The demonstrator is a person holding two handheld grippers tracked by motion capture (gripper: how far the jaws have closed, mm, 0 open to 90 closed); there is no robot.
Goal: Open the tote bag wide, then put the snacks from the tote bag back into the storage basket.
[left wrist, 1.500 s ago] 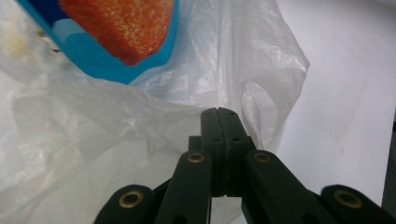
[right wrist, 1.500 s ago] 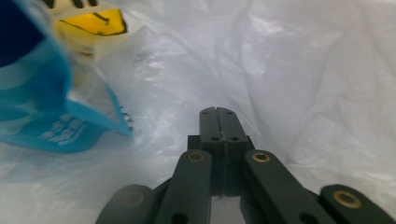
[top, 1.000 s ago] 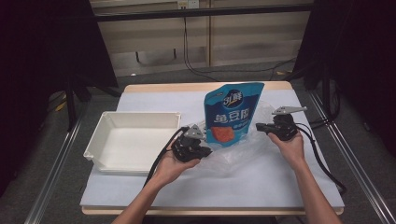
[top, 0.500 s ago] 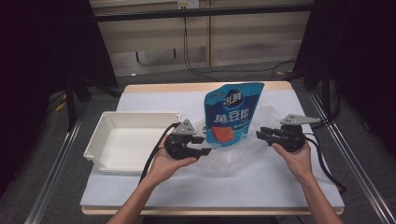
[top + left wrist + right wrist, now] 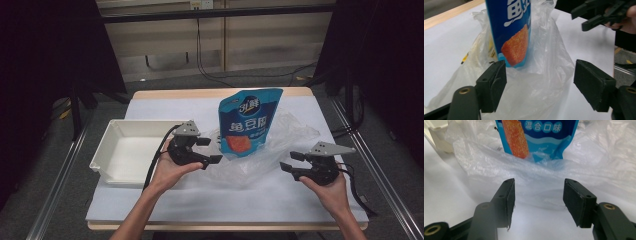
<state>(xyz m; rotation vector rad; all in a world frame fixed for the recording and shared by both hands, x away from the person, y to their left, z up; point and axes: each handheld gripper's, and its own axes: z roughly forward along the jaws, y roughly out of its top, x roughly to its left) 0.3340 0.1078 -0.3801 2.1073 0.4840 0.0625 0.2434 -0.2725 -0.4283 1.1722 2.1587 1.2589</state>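
High view: both hands have drawn back; the blue pouch stands mid-frame in the clear plastic bag on the tabletop. Left gripper view: jaws just opened wide, empty. Right gripper view: likewise, bag released, so bagging looks finished.

Pouch and bag block mid-table

Upright pouch in crumpled bag sits between the grippers; tray walls off the left; bare sheet in front is passable.

The white-covered tabletop with a wooden edge stood on grey floor; black curtains flanked a pale panelled wall with hanging cables.
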